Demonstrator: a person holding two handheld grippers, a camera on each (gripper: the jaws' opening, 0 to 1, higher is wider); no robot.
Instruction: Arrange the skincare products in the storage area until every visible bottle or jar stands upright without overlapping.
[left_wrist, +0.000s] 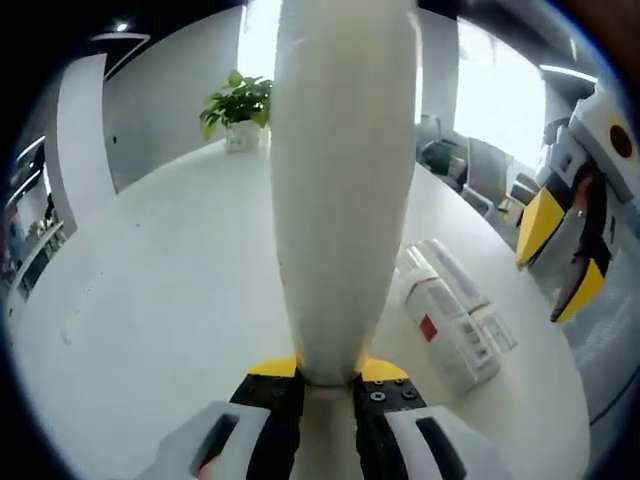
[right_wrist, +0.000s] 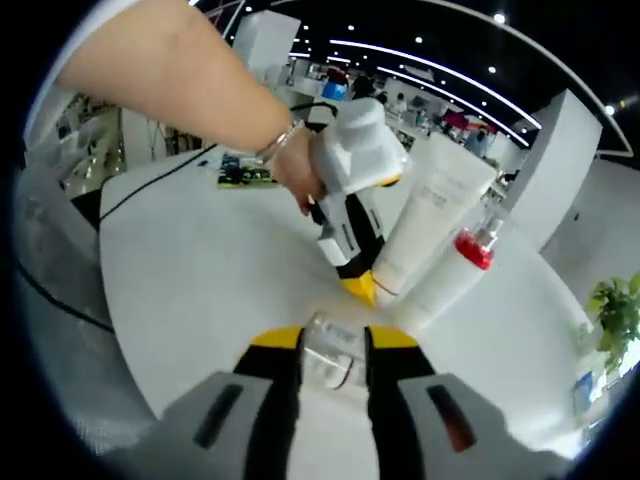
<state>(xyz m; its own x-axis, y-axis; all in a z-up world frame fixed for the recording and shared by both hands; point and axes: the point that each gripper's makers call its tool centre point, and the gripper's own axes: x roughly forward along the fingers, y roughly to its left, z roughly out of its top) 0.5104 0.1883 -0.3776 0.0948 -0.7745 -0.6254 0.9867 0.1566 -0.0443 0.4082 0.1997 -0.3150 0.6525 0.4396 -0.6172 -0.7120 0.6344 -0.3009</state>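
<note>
A tall white tube (left_wrist: 340, 180) rises straight up between my left gripper's (left_wrist: 328, 375) jaws, which are shut on its lower end. In the right gripper view a hand holds that left gripper (right_wrist: 360, 285) with the same white tube (right_wrist: 430, 220) tilted over the table. Beside the tube lies a white bottle with a red pump cap (right_wrist: 455, 265). My right gripper (right_wrist: 333, 350) is shut on a small clear container (right_wrist: 330, 362) that spans the gap between its jaws. The right gripper (left_wrist: 560, 260), with yellow tips, hangs at the right edge above the table.
A clear storage box (left_wrist: 455, 315) holding white and red packs lies on the round white table (left_wrist: 170, 300). A potted plant (left_wrist: 240, 105) stands at the table's far edge, also visible as green leaves (right_wrist: 615, 310). A black cable (right_wrist: 150, 180) crosses the tabletop.
</note>
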